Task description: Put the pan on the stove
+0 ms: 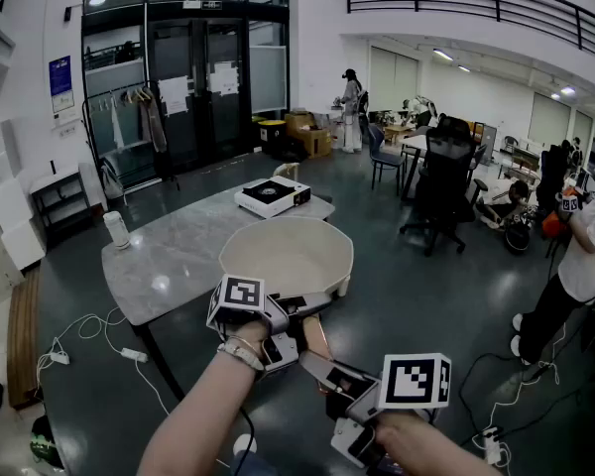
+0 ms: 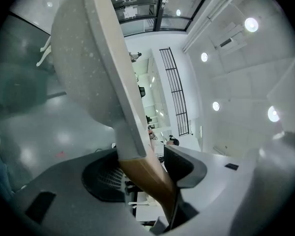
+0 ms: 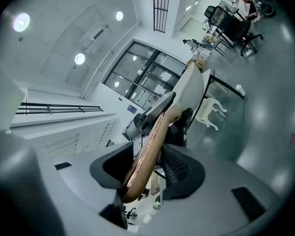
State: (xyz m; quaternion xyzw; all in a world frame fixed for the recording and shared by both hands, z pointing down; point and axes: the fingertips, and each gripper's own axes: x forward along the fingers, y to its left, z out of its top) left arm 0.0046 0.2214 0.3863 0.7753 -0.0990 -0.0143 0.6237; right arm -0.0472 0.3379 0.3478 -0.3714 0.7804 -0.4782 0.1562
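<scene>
A cream-coloured pan [image 1: 290, 256] with a brown wooden handle [image 1: 315, 337] is held in the air over the near end of the grey table [image 1: 169, 266]. My left gripper [image 1: 290, 323] is shut on the handle close to the pan. My right gripper [image 1: 345, 385] is shut on the handle's near end. In the left gripper view the pan [image 2: 83, 58] stands on edge and the handle [image 2: 150, 178] runs between the jaws of the left gripper [image 2: 147, 173]. In the right gripper view the handle [image 3: 147, 151] lies between the pads of the right gripper [image 3: 145, 168]. A white stove [image 1: 273, 195] with a black top sits at the table's far end.
A white cup [image 1: 116, 229] stands on the table's left side. A black office chair [image 1: 443, 186] is right of the table. A person [image 1: 580, 266] stands at the right edge, another person [image 1: 350, 107] far back. Cables [image 1: 79, 340] lie on the floor at the left.
</scene>
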